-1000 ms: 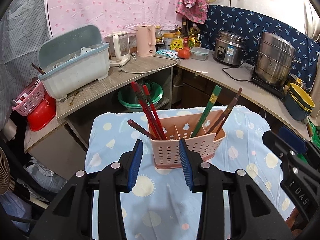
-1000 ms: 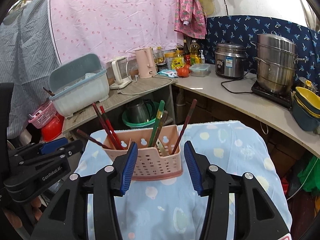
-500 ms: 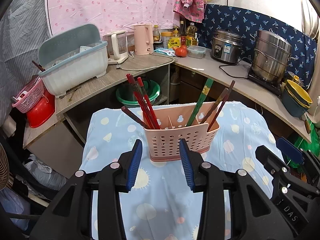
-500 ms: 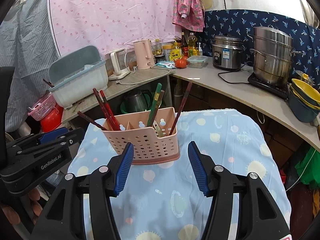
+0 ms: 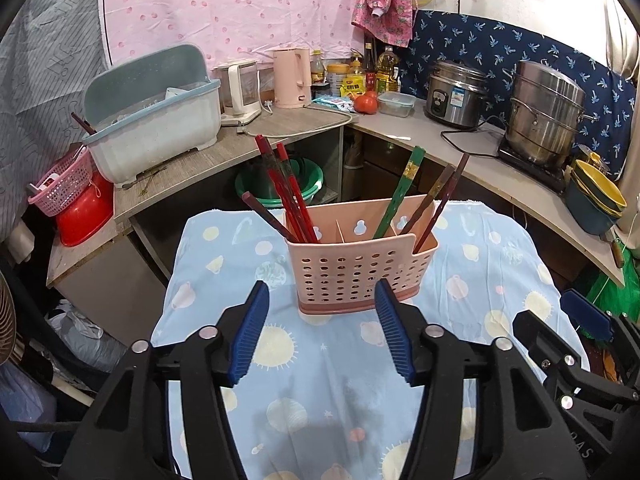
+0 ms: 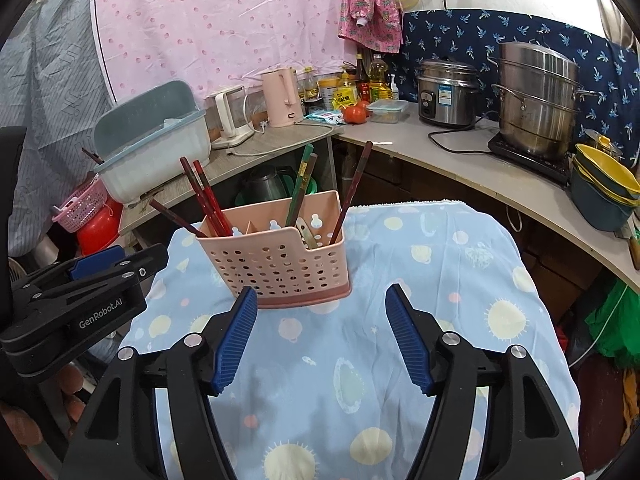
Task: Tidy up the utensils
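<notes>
A pink perforated utensil holder (image 5: 360, 276) stands upright on a small table under a blue patterned cloth (image 5: 328, 392); it also shows in the right wrist view (image 6: 280, 268). Red chopsticks (image 5: 286, 196) lean in its left compartment. A green chopstick (image 5: 402, 188) and brown chopsticks (image 5: 442, 200) lean in its right part. My left gripper (image 5: 322, 332) is open and empty, a little in front of the holder. My right gripper (image 6: 320, 336) is open and empty, also just in front of it.
Behind the table is an L-shaped counter with a blue-grey dish bin (image 5: 152, 120), kettles (image 5: 292, 76), bottles, a rice cooker (image 5: 456, 92) and a steel steamer pot (image 5: 544, 116). Stacked bowls (image 5: 596, 196) sit at the right. A pink basket (image 5: 60, 188) and red basin are at the left.
Both grippers have drawn back from the holder and their jaws have opened wider. The holder and chopsticks have not moved.
</notes>
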Demonstrator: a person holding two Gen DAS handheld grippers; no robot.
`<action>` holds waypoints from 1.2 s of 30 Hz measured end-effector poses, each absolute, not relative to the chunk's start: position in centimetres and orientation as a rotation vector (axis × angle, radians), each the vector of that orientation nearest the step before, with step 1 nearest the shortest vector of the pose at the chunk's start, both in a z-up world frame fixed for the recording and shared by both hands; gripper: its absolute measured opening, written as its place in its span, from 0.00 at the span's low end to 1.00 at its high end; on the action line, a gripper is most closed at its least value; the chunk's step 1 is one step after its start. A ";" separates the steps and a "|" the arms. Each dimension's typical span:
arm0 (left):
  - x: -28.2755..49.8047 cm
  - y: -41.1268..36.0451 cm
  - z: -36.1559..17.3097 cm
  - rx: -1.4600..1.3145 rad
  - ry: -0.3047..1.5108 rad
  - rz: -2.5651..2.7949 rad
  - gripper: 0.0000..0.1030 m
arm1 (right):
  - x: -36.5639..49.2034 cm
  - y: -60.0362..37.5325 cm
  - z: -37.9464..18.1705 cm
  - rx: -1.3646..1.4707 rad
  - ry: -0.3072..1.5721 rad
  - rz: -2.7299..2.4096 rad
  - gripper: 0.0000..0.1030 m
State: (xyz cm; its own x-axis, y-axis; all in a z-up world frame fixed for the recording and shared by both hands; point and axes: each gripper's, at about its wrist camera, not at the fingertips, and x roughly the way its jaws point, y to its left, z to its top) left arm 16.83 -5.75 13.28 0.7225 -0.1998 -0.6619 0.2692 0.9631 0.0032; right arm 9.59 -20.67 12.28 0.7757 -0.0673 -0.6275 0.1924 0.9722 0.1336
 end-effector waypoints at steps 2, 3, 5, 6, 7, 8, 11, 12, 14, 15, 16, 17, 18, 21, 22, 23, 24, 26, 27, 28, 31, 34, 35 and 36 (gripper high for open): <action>16.5 -5.8 13.2 0.102 0.713 -0.257 0.56 | 9.3 -20.6 12.1 0.195 0.672 -0.144 0.67; 16.3 -5.8 13.2 0.102 0.712 -0.258 0.59 | 9.2 -20.6 12.1 0.195 0.673 -0.145 0.67; 16.1 -5.8 13.1 0.101 0.708 -0.254 0.61 | 9.0 -20.5 11.9 0.195 0.676 -0.144 0.69; 16.0 -5.8 13.1 0.098 0.708 -0.252 0.65 | 8.9 -20.6 11.8 0.195 0.677 -0.143 0.72; 15.9 -5.8 13.0 0.095 0.707 -0.250 0.67 | 8.8 -20.6 11.7 0.193 0.679 -0.145 0.73; 15.8 -5.8 13.0 0.093 0.705 -0.248 0.71 | 8.7 -20.5 11.7 0.190 0.682 -0.147 0.75; 15.4 -5.8 12.8 0.089 0.694 -0.234 0.83 | 8.6 -20.5 11.5 0.181 0.690 -0.158 0.80; 15.3 -5.7 12.7 0.087 0.691 -0.224 0.85 | 8.5 -20.5 11.4 0.178 0.696 -0.161 0.81; 15.2 -5.6 12.5 0.079 0.695 -0.219 0.87 | 8.5 -20.5 11.3 0.179 0.704 -0.165 0.81; 15.1 -5.5 12.3 0.078 0.700 -0.215 0.87 | 8.4 -20.5 11.2 0.182 0.707 -0.167 0.81; 15.1 -5.5 12.2 0.079 0.701 -0.209 0.87 | 8.4 -20.5 11.1 0.183 0.710 -0.168 0.81; 15.0 -5.5 12.1 0.079 0.701 -0.207 0.87 | 8.3 -20.6 11.0 0.182 0.712 -0.172 0.81; 15.0 -5.4 11.9 0.079 0.703 -0.203 0.87 | 8.3 -20.6 11.0 0.181 0.714 -0.177 0.81; 14.8 -5.3 11.5 0.078 0.706 -0.189 0.87 | 8.3 -20.4 10.9 0.159 0.718 -0.194 0.82; 14.7 -5.2 11.3 0.079 0.707 -0.184 0.87 | 8.4 -20.3 10.9 0.154 0.720 -0.194 0.82; 14.6 -5.2 11.2 0.078 0.707 -0.182 0.87 | 8.4 -20.2 10.8 0.152 0.721 -0.193 0.82; 14.5 -5.2 11.1 0.077 0.709 -0.180 0.87 | 8.4 -20.2 10.8 0.150 0.723 -0.193 0.82; 14.4 -5.2 10.9 0.075 0.709 -0.178 0.87 | 8.4 -20.1 10.7 0.146 0.724 -0.195 0.82; 14.4 -5.2 10.8 0.078 0.709 -0.177 0.87 | 8.5 -20.1 10.7 0.145 0.726 -0.196 0.82; 14.4 -5.2 10.8 0.081 0.711 -0.175 0.87 | 8.5 -20.1 10.7 0.146 0.728 -0.194 0.82; 14.3 -5.1 10.6 0.078 0.715 -0.172 0.87 | 8.6 -20.1 10.6 0.151 0.731 -0.195 0.82; 14.4 -5.0 10.4 0.080 0.718 -0.168 0.87 | 8.8 -20.0 10.5 0.149 0.734 -0.198 0.82; 14.5 -5.1 10.3 0.081 0.718 -0.165 0.87 | 8.8 -20.0 10.4 0.148 0.735 -0.197 0.82; 14.5 -5.0 10.3 0.081 0.719 -0.163 0.87 | 8.8 -20.0 10.4 0.147 0.736 -0.198 0.82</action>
State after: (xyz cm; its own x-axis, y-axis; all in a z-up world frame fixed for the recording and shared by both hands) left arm 14.52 -5.02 10.30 0.7405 -0.1207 -0.6612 0.1763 0.9842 0.0177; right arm 8.81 -19.96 10.42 0.7239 -0.1273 -0.6781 0.2299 0.9712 0.0632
